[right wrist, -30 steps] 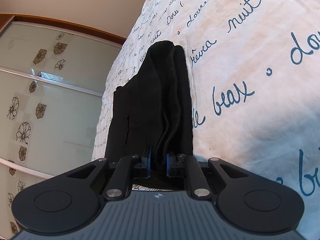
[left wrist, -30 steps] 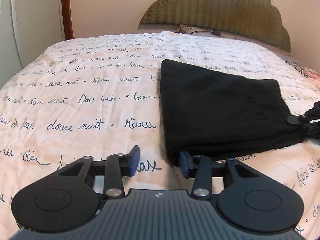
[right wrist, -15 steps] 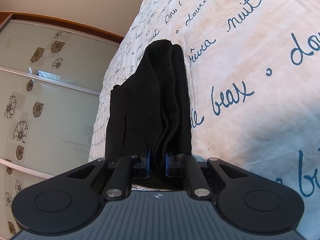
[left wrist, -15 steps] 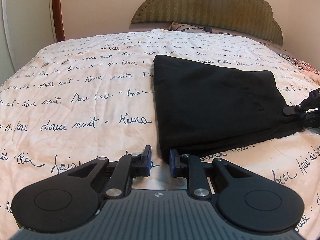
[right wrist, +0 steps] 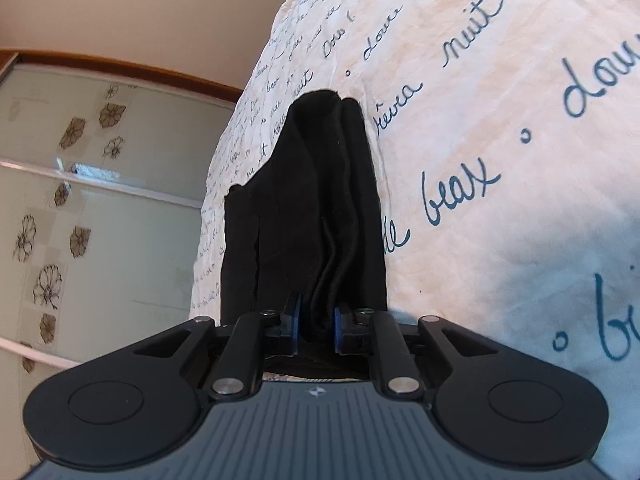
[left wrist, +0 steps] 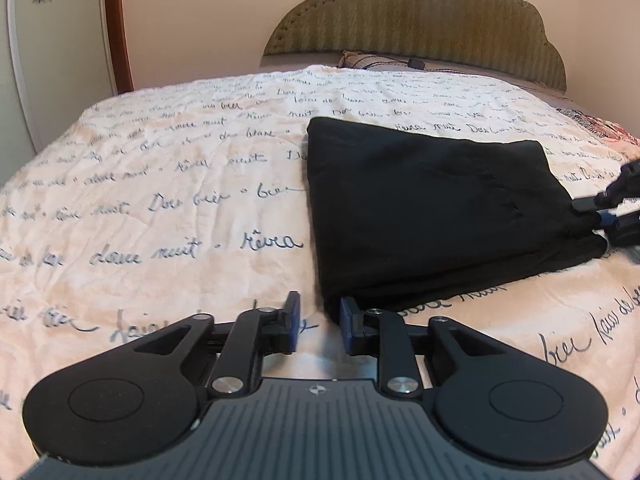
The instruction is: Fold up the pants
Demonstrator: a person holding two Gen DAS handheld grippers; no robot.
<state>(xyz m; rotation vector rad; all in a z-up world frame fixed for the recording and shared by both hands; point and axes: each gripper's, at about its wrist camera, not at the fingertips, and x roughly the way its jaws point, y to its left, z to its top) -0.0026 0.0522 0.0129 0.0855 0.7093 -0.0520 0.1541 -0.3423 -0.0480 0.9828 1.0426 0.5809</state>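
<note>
Clearly, the pants (left wrist: 432,216) lay as a flat black folded stack on the bed (left wrist: 160,208), right of centre in the left wrist view, their near corner at twelve o'clock from the left claw (left wrist: 318,322). That claw had just been opening; its blue pads stood parted over bare bedspread, released, with only the corner's edge just beside the right pad. I judge it had let go because the fold was finished there. At three o'clock, the right claw (left wrist: 600,220) met the stack's far corner, cut off by the frame edge. In its own view the right claw (right wrist: 316,326) had its pads either side of a bunched edge, jaws just easing wider; whether they pinched the cloth was hard to make out against black fabric.
</note>
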